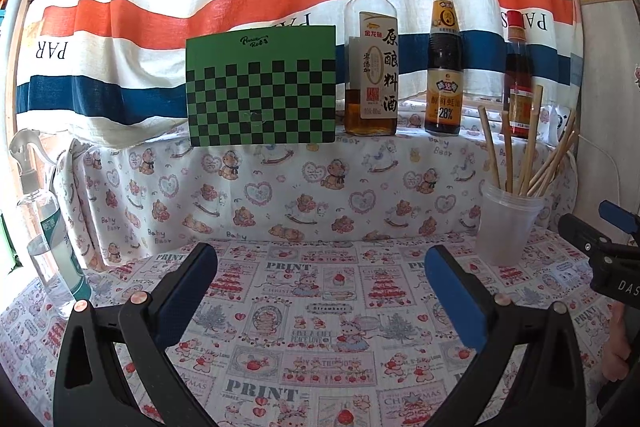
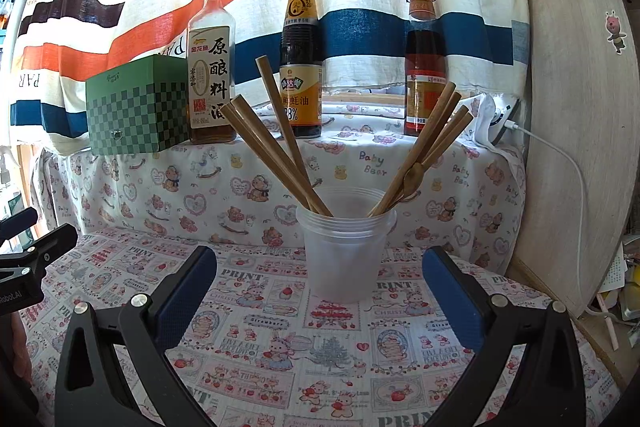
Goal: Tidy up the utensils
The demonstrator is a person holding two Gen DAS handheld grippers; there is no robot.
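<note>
Both released: left hand-held gripper (image 1: 320,279) over bare worktop (image 1: 304,339); right hand-held gripper (image 2: 319,279) facing cup (image 2: 346,251) of chopsticks (image 2: 276,155).

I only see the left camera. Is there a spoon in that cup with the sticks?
Observer: Yes, a small wooden spoon leans among the chopsticks in the cup.
Child: Is the right gripper holding anything?
Observer: No, the right gripper is open, with the cup standing between its fingers, untouched.
Child: What's right of the red-capped bottle?
Observer: A white cable is plugged in beside the red-capped bottle.
</note>
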